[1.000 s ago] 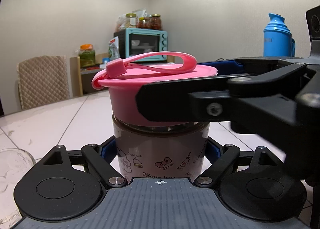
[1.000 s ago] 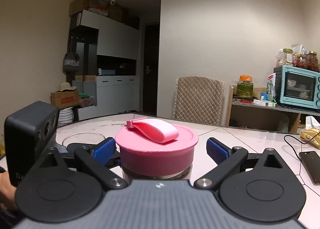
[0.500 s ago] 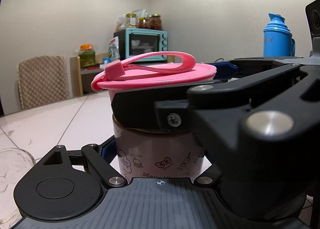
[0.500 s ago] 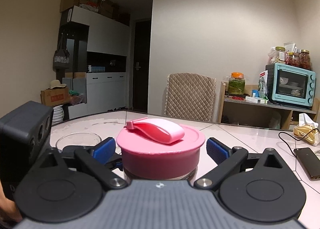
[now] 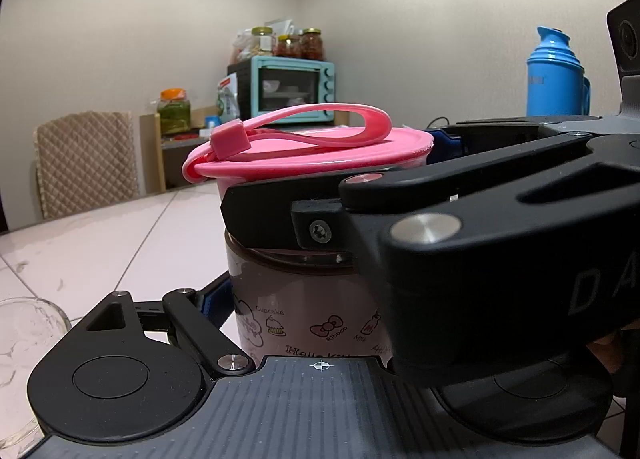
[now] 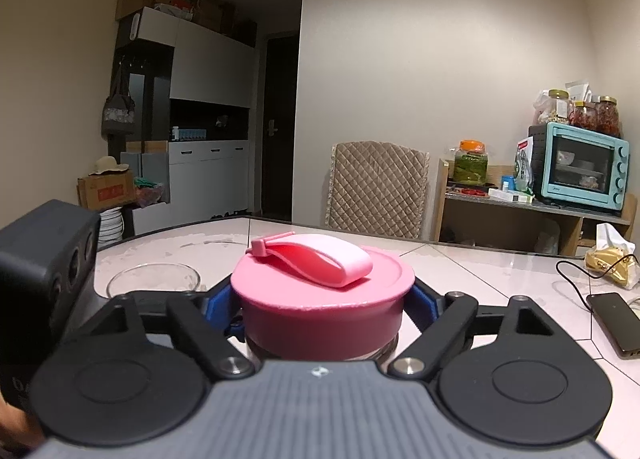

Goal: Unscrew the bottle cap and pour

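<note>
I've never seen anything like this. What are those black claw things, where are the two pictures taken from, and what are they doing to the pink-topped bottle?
They are hand-held tools, each with two fingers and its own camera looking along them. One picture is from the left tool, one from the right. The left gripper is shut on the bottle, a brownish jar with cartoon prints, steadying it on the white table. The right gripper has just closed its blue pads on the pink cap, which is still on, probably to twist it off. An empty-looking glass bowl waits beside the bottle, and a phone lies further right.
</note>
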The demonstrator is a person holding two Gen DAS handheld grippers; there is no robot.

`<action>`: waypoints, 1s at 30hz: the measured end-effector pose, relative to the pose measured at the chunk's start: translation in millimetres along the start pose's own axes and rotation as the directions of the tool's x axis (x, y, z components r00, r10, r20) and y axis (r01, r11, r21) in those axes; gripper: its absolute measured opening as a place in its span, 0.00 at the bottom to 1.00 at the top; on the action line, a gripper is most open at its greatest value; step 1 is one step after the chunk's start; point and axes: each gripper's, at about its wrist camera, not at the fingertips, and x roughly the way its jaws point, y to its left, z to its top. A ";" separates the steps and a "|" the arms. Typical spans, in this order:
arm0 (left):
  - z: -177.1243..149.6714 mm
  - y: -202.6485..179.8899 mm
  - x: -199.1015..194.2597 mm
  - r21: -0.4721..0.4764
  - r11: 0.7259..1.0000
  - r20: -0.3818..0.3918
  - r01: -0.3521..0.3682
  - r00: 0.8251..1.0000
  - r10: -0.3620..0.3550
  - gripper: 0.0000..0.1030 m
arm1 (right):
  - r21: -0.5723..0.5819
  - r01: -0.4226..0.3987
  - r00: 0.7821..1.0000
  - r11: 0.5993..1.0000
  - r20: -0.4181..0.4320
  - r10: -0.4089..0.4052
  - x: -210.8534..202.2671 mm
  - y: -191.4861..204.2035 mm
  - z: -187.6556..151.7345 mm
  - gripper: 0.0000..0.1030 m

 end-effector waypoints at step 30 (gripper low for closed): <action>0.9 0.1 0.1 0.000 1.000 0.000 0.000 1.000 0.000 0.87 | -0.006 -0.046 0.999 0.999 0.022 0.046 -3.3 -5.6 -2.2 0.83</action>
